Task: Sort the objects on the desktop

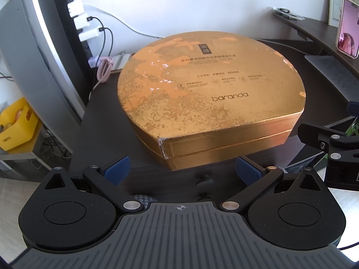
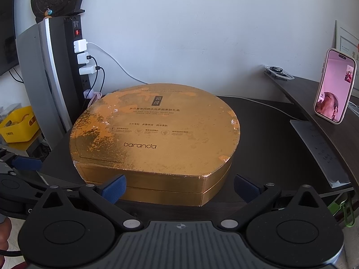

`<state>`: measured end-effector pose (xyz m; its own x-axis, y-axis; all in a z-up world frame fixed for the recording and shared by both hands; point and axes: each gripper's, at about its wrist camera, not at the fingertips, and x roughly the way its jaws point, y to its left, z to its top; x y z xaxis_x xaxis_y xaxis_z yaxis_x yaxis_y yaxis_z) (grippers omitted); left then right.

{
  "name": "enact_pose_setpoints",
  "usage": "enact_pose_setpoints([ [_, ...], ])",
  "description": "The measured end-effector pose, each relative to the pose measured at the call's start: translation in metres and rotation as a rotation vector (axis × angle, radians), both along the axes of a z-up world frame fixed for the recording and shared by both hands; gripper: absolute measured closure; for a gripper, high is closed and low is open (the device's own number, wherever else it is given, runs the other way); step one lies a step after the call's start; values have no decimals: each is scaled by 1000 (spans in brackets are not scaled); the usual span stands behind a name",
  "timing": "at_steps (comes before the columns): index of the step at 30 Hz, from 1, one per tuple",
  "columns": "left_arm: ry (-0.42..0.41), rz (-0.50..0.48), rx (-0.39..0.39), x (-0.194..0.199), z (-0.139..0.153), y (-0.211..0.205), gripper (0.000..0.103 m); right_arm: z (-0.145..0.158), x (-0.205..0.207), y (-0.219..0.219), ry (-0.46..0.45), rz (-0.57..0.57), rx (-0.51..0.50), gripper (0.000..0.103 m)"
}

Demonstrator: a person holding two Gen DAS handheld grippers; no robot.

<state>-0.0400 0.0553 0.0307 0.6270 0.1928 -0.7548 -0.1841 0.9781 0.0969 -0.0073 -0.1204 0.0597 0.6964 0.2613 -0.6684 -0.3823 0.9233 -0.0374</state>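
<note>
Both tongs (image 1: 182, 170) (image 2: 178, 188) spread apart, empty; gold box (image 2: 157, 134) fills desk (image 2: 269, 134); phone (image 2: 335, 86) propped right.

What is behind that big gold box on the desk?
Behind the gold box a power strip with white chargers stands, beside a pink cable and a notepad, partly hidden.
</note>
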Motion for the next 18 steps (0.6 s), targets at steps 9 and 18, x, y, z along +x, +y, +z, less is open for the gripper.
enact_pose_setpoints([
  [9, 3, 1, 4, 2, 0, 0, 0, -1, 1, 0, 5, 0, 0, 1],
  [18, 6, 0, 5, 3, -1, -1, 0, -2, 2, -1, 7, -3, 2, 1],
])
